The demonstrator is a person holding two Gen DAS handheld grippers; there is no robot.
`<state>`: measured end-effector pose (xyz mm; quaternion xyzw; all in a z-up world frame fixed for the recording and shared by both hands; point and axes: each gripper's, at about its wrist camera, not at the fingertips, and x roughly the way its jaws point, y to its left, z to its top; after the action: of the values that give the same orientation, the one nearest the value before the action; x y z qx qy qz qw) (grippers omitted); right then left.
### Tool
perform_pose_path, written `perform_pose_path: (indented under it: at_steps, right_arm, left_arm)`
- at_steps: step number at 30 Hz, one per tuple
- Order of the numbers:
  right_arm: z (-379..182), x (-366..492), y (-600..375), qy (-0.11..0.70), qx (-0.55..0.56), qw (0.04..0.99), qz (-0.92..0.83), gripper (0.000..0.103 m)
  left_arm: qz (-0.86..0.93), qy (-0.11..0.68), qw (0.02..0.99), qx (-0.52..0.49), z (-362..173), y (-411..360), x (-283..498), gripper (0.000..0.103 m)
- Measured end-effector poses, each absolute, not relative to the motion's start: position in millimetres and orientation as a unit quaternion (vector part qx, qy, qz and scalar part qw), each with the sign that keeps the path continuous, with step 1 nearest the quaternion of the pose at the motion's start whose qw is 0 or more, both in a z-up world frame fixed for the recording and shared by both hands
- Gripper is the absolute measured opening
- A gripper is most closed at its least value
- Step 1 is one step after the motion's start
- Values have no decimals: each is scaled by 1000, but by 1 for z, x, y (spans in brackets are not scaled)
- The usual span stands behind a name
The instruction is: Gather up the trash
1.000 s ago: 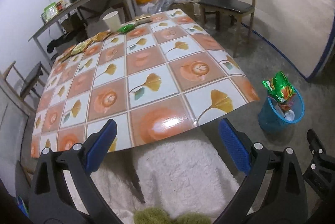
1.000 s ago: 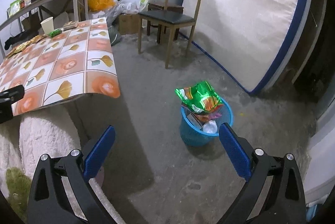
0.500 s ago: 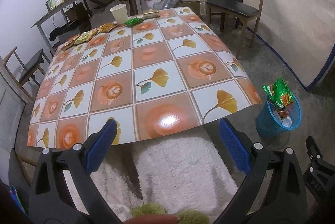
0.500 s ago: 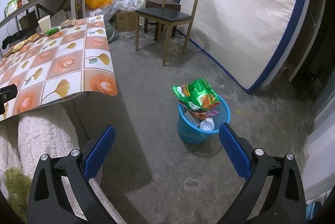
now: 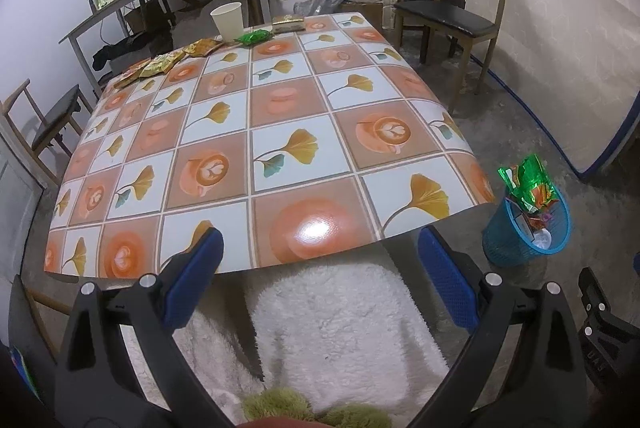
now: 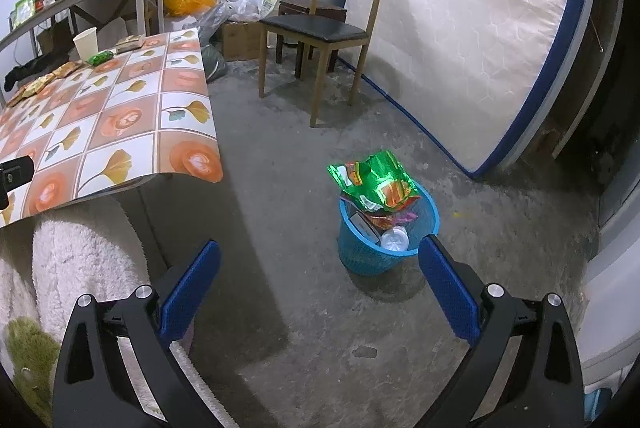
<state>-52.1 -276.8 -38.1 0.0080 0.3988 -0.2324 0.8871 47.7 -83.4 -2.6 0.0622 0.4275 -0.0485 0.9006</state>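
wrappers (image 5: 168,61) and a paper cup (image 5: 228,19) lie far ahead of the empty, spread left hand-held gripper (image 5: 318,280); right hand-held gripper (image 6: 318,280) gapes empty, blue bin (image 6: 386,234) just ahead. next step: reaching across the bench (image 5: 280,131).

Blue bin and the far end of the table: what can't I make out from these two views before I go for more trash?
- Blue bin: its lower contents are hidden under the green wrapper in both views.
- Wrappers along the table far edge: too small in both views to read or count.
- Floor under the table: hidden by the tabletop and a white fleece garment.
- Both grippers, left and right, are open and empty.
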Motion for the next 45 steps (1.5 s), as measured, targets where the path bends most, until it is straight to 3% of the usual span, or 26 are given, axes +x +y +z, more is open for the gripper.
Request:
perform_pose_path:
  at_steps: [45]
  right_arm:
    - [-28,-47,-275,396,3,890,-227,96]
  left_arm:
    - [-42,430,900,47,-3,-76,49,94]
